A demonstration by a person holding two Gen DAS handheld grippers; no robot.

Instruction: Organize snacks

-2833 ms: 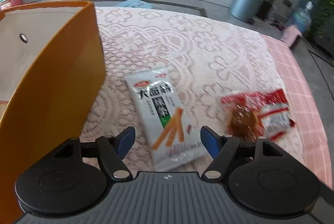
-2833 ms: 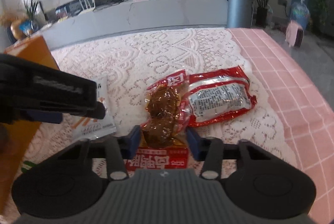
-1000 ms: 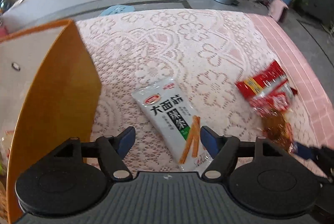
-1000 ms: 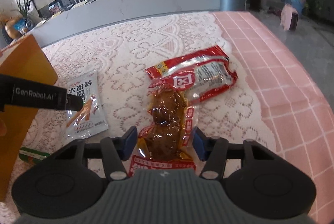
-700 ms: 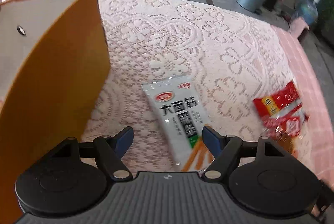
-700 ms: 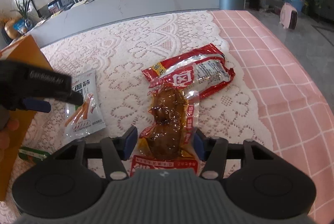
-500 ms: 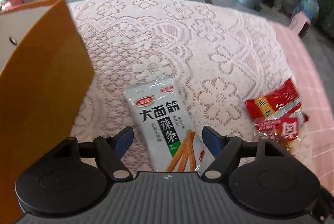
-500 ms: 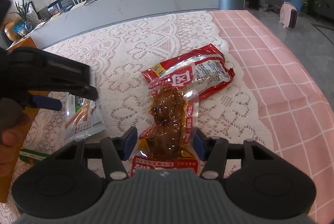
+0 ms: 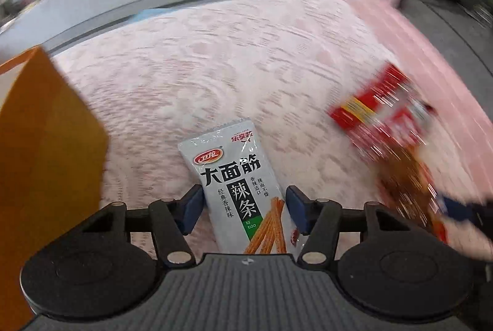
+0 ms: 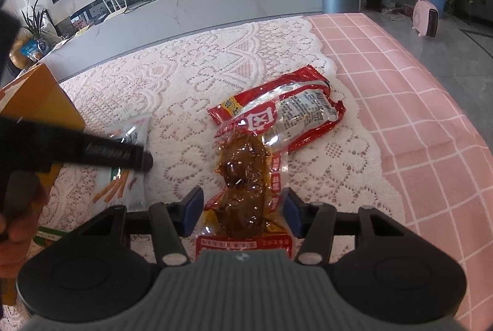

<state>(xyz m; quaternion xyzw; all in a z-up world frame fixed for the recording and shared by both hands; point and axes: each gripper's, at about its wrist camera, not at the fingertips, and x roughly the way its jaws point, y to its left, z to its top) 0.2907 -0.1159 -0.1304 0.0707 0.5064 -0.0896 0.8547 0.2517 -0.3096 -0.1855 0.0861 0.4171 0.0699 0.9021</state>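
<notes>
Closing in, my left fingers (image 9: 243, 209) now flank the white packet (image 9: 235, 186) beside the orange box (image 9: 46, 152), not yet pinching; right fingers (image 10: 243, 212) clamp the brown packet (image 10: 246, 177).

My table (image 10: 431, 127): pink checked cloth | white lace runner (image 10: 215, 63) over it | on lace: grey packet (image 9: 237, 186), two red packets (image 10: 289, 106), orange box (image 10: 40, 96) at left edge

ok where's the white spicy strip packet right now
In the left wrist view the white packet lies on the lace cloth between the left gripper's fingers, right of the orange box.
</notes>
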